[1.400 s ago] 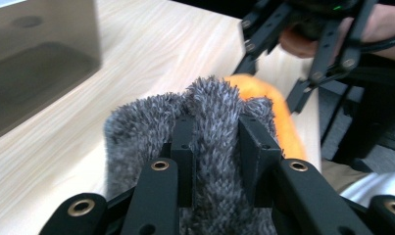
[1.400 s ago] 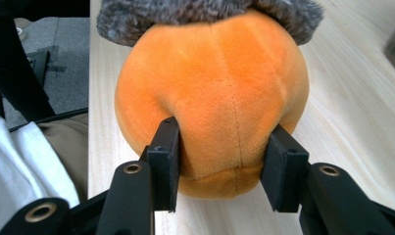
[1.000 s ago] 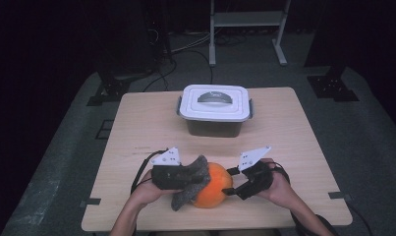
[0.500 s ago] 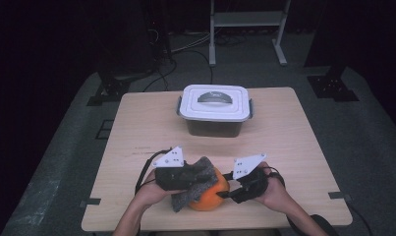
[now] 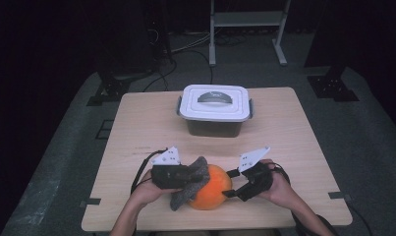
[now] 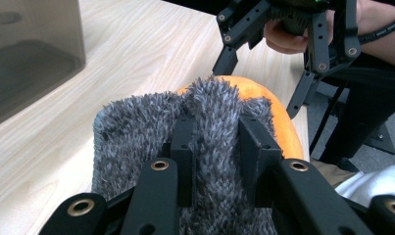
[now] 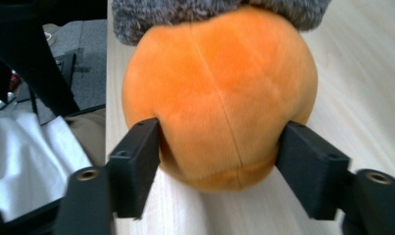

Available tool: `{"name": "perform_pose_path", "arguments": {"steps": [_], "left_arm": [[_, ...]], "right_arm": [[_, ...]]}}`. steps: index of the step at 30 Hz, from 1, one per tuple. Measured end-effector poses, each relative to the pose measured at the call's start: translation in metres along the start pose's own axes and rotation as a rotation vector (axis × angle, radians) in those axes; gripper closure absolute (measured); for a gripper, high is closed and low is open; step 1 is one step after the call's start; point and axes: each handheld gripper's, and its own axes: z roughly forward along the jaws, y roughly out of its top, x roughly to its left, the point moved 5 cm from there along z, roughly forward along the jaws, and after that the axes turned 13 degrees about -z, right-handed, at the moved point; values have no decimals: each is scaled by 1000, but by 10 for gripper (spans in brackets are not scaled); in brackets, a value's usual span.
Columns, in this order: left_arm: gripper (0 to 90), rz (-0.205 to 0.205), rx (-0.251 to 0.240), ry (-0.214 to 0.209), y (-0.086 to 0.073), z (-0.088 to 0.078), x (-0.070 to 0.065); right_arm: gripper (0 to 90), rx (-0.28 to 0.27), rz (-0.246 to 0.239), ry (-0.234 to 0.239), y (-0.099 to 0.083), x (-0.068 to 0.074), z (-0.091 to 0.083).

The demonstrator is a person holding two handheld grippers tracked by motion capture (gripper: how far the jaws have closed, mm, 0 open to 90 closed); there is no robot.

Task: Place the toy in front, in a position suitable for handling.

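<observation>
Orange plush ball (image 5: 212,187), round and soft-napped, lies on the pale wood-grain tabletop (image 5: 146,128), well in front of the lidded container (image 5: 214,108), near the edge on the person's side. In the high view a grey fuzzy cloth (image 5: 190,183) drapes over the ball's left side. The left hand-held gripper (image 5: 178,176) is at the ball's left and the right hand-held gripper (image 5: 231,183) at its right. The container is rectangular, with a white lid, a grey handle and dark translucent walls.

Left gripper view: the left hand-held gripper (image 6: 218,147) pinches a raised ridge of the cloth (image 6: 136,137), jaws narrow, pads sunk in the shaggy pile. The ball (image 6: 278,117) shows behind the cloth as a smooth orange curve. The right hand-held gripper (image 6: 263,73) hangs beyond the ball, black linkage bars and brass-coloured pivots visible.

Right gripper view: the right hand-held gripper (image 7: 219,161) has just been opening; its jaws stand wide on either side of the ball (image 7: 219,93). The left pad touches and dents the plush; the right pad sits at the ball's flank, contact uncertain. A seam runs down the ball. The cloth (image 7: 185,12) caps its top.
</observation>
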Motion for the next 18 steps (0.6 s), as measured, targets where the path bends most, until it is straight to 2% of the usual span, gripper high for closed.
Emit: {"name": "perform_pose_path", "arguments": {"steps": [4, 7, 9, 11, 15, 16, 18], "left_arm": [[707, 1, 10, -12, -1, 1, -1], [707, -2, 19, -46, -2, 5, -6], [707, -1, 26, -52, -2, 7, -8], [706, -2, 25, -48, -1, 8, -10], [707, 38, -27, -14, 11, 6, -18], [707, 45, -42, -15, 14, 5, -21], [706, 58, -67, -36, 20, 5, -29]], "right_arm": [[293, -16, 17, -13, 0, 0, -2], [294, -49, 44, -1, 5, 0, 1], [326, -27, 53, 4, 4, 1, 6], [405, -23, 50, -12, 4, 2, 8], [532, -19, -24, -65, 11, 8, 3], [544, -21, -67, -84, 14, 11, 2], [545, -24, -111, -92, 22, 17, 1]]}}
